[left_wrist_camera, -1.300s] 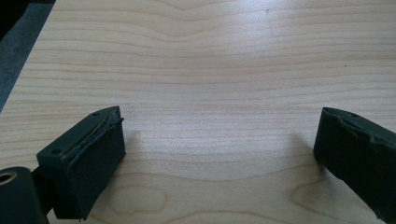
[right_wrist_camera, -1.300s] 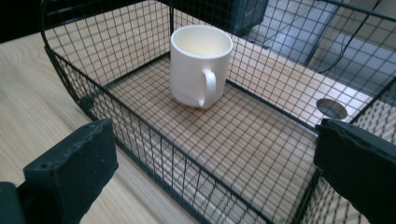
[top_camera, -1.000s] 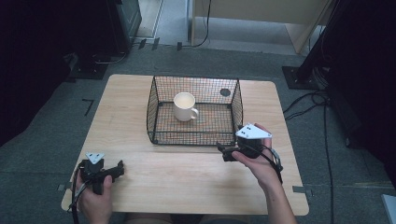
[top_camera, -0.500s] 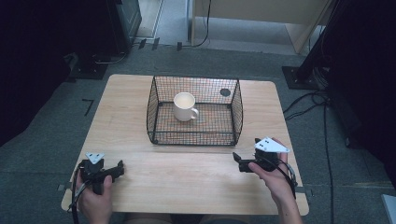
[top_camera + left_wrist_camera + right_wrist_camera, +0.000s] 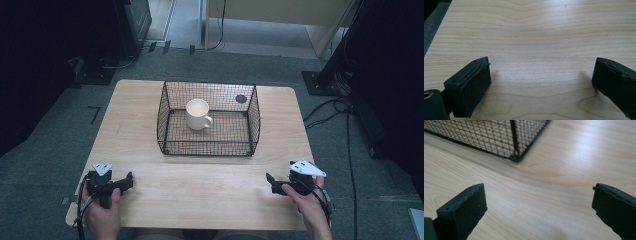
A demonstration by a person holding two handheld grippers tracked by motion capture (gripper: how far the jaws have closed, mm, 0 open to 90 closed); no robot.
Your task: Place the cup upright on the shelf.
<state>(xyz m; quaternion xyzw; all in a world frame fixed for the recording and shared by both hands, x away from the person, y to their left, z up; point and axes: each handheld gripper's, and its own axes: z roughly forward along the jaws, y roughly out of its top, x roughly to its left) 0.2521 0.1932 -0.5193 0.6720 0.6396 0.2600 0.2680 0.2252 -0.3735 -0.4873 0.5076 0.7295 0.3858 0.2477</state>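
I can read no brand, label or writing on anything from here. From the high view I see my left tongs (image 5: 122, 182) resting low on the near left of the wooden counter (image 5: 210, 195), and my right tongs (image 5: 272, 182) at the near right, both well apart from the black wire basket (image 5: 207, 147) at the middle. A white mug (image 5: 198, 114) stands upright inside that basket, handle toward the right. The left gripper view gives me bare wood grain between wide-open jaws, nothing held. The right gripper view adds what the high view cannot: the basket's near corner (image 5: 514, 157) up close, again past wide-open, empty jaws.
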